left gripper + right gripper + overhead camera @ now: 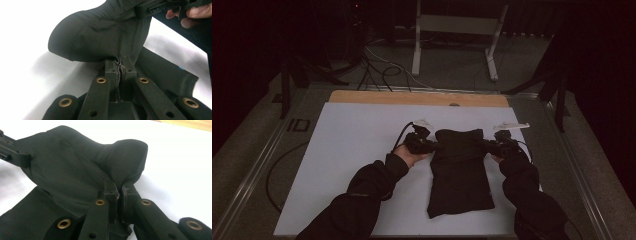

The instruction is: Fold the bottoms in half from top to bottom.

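A black garment [459,170] lies folded lengthwise on the white sheet [357,150], its far end lifted off the table. My left gripper [430,145] is shut on the garment's left edge near the far end. My right gripper [488,145] is shut on the right edge opposite. In the left gripper view the jaws pinch bunched black fabric [100,37] at the left gripper [121,65], and the other gripper [160,8] holds the cloth farther off. The right gripper view has the right gripper [117,188] clamped on a fold of the garment [70,170], which drapes between the two grips.
The white sheet covers a wooden table [412,97] with a metal-edged frame. Two small white tags [511,126] lie on the sheet beyond the garment. Cables [382,70] and a white stand [457,30] are on the floor behind. The sheet's left half is bare.
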`<state>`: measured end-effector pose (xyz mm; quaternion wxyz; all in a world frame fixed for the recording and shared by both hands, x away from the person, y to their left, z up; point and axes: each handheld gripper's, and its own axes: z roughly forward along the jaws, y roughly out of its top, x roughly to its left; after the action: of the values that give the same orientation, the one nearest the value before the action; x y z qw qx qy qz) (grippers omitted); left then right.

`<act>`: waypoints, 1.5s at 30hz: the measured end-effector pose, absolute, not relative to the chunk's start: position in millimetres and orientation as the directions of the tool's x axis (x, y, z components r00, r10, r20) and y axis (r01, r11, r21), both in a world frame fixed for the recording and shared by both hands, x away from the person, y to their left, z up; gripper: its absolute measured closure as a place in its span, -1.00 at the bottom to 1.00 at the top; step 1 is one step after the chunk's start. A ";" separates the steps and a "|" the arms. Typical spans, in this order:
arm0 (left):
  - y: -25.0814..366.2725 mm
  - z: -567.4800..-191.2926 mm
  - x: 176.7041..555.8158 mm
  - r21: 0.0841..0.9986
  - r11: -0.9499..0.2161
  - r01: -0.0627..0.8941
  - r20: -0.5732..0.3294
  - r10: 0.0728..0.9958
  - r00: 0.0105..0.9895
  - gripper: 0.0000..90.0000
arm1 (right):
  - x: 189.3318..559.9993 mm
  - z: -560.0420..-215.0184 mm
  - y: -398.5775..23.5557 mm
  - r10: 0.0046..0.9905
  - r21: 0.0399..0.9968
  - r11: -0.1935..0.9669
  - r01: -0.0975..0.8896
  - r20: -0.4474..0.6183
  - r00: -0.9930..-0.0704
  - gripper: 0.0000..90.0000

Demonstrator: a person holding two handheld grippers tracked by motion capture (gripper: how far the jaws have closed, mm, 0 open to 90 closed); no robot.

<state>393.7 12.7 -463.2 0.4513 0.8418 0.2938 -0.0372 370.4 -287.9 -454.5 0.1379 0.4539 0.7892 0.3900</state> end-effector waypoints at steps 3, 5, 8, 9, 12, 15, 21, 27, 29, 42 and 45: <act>12.1 -460.8 387.7 0.741 -0.425 0.521 -0.326 0.451 0.831 0.94 | 362.9 -452.4 -289.5 0.824 0.746 0.279 0.605 0.138 -0.550 0.90; 11.8 -459.1 383.9 0.743 -0.432 0.512 -0.319 0.444 0.837 0.94 | 358.3 -451.2 -290.5 0.823 0.747 0.278 0.604 0.140 -0.551 0.90; 11.3 -457.4 377.4 0.742 -0.442 0.504 -0.314 0.435 0.844 0.94 | 351.6 -451.1 -291.5 0.821 0.750 0.274 0.602 0.144 -0.553 0.90; 11.4 -457.2 375.6 0.741 -0.444 0.503 -0.314 0.433 0.845 0.94 | 349.3 -451.1 -291.9 0.820 0.751 0.273 0.601 0.145 -0.553 0.90; 12.0 -457.4 370.9 0.740 -0.448 0.502 -0.316 0.427 0.847 0.94 | 341.8 -451.7 -292.7 0.818 0.754 0.264 0.602 0.156 -0.553 0.90; 12.8 -457.5 367.6 0.740 -0.446 0.503 -0.320 0.424 0.847 0.94 | 336.6 -452.4 -293.1 0.817 0.753 0.265 0.602 0.156 -0.555 0.90; 12.2 -458.3 354.9 0.734 -0.466 0.494 -0.313 0.414 0.855 0.94 | 320.3 -453.2 -293.0 0.812 0.753 0.276 0.597 0.151 -0.565 0.90; 12.3 -458.9 346.1 0.732 -0.469 0.493 -0.317 0.406 0.857 0.94 | 309.7 -455.1 -293.5 0.810 0.753 0.274 0.599 0.156 -0.566 0.89; 12.2 -460.9 342.7 0.729 -0.475 0.493 -0.319 0.402 0.858 0.94 | 305.0 -456.5 -293.9 0.808 0.751 0.278 0.599 0.154 -0.569 0.89; 9.9 -470.1 321.7 0.719 -0.491 0.491 -0.331 0.379 0.864 0.94 | 285.4 -468.9 -295.3 0.804 0.722 0.305 0.621 0.154 -0.575 0.89; 8.2 -472.8 317.6 0.714 -0.496 0.495 -0.334 0.379 0.863 0.94 | 280.9 -471.9 -295.5 0.803 0.716 0.316 0.623 0.148 -0.577 0.89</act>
<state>317.6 8.2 -472.8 0.4334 0.8623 0.2534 -0.0665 280.9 -295.5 -471.9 0.1184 0.4444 0.8024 0.3804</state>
